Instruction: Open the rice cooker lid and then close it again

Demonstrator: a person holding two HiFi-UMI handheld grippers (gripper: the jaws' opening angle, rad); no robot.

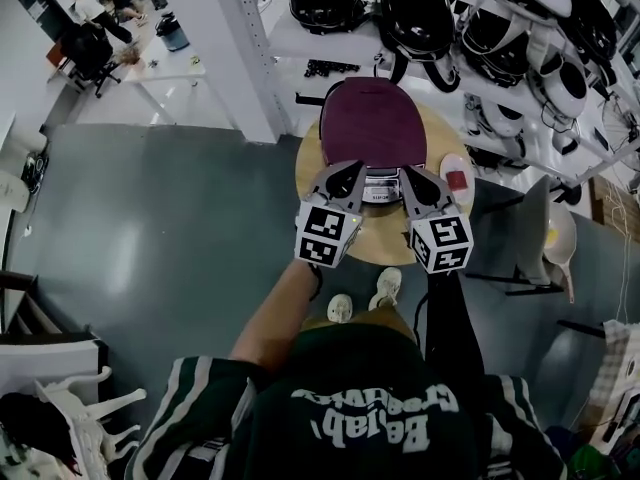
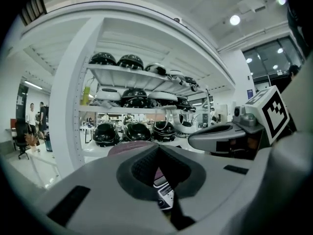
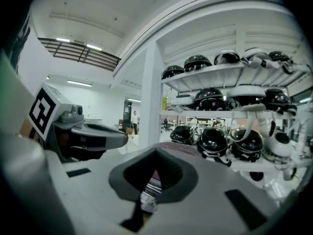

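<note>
Dark green shirt fabric with pale lettering is filling the bottom of the head view. A person is standing there, looking steeply down past striped sleeves at their own pale shoes (image 1: 340,308).

Just beyond, the person is holding the left gripper (image 1: 346,174) and the right gripper (image 1: 416,176) side by side over the near part of a round wooden table (image 1: 383,236). Both are pointing at the front of the rice cooker (image 1: 372,118). Each gripper's jaws are meeting at the tips and are clamping nothing. Only a small diamond-shaped hollow is left between the pads, and the cooker's control panel (image 1: 380,184) is showing through it in both gripper views. The two grippers are probably being lined up on the cooker's front so that one can work the lid release while the other steadies the body. The opening step does not appear to have begun.

The rice cooker is sitting in the middle of the table with its maroon lid lying flat and closed, so whatever is inside is hidden. Just to its right, a small white dish (image 1: 456,178) is holding something red, too small to identify.

Behind the table, white shelving (image 1: 300,43) is carrying rows of glossy black helmets (image 1: 415,13). Far off at the upper left, people (image 1: 90,8) are gathered by a desk.
</note>
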